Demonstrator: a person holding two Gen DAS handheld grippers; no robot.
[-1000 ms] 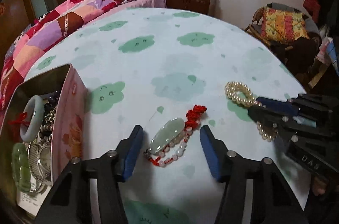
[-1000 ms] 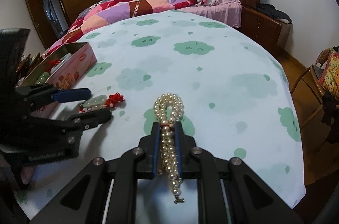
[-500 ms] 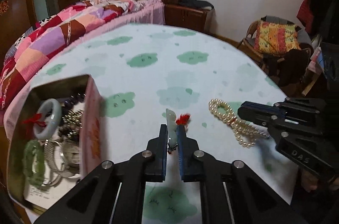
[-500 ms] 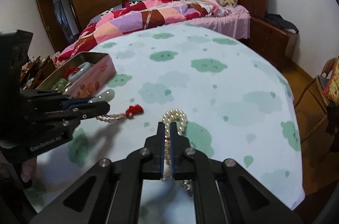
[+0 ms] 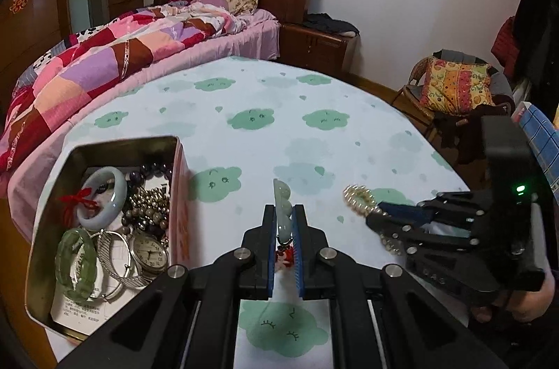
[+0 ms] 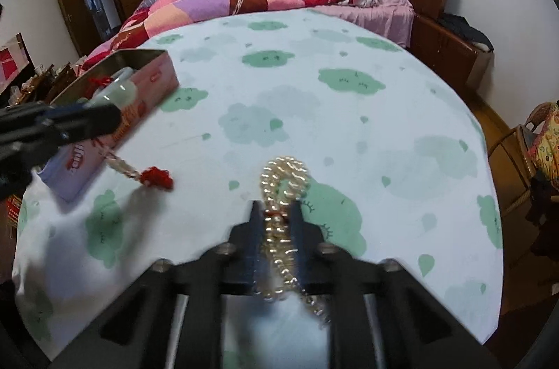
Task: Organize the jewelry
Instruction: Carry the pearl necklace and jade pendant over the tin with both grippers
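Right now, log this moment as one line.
left tongs: shut on pale green jade pendant | right tongs: shut on white pearl strand | open metal tin: left

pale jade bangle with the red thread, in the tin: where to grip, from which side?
Judged from the left wrist view: the pale bangle lies tilted on the other jewelry in the tin, hole facing up. Come from above, one finger in the hole, one outside, and pinch the band on its far side, away from the red thread and the green bangle next to it.
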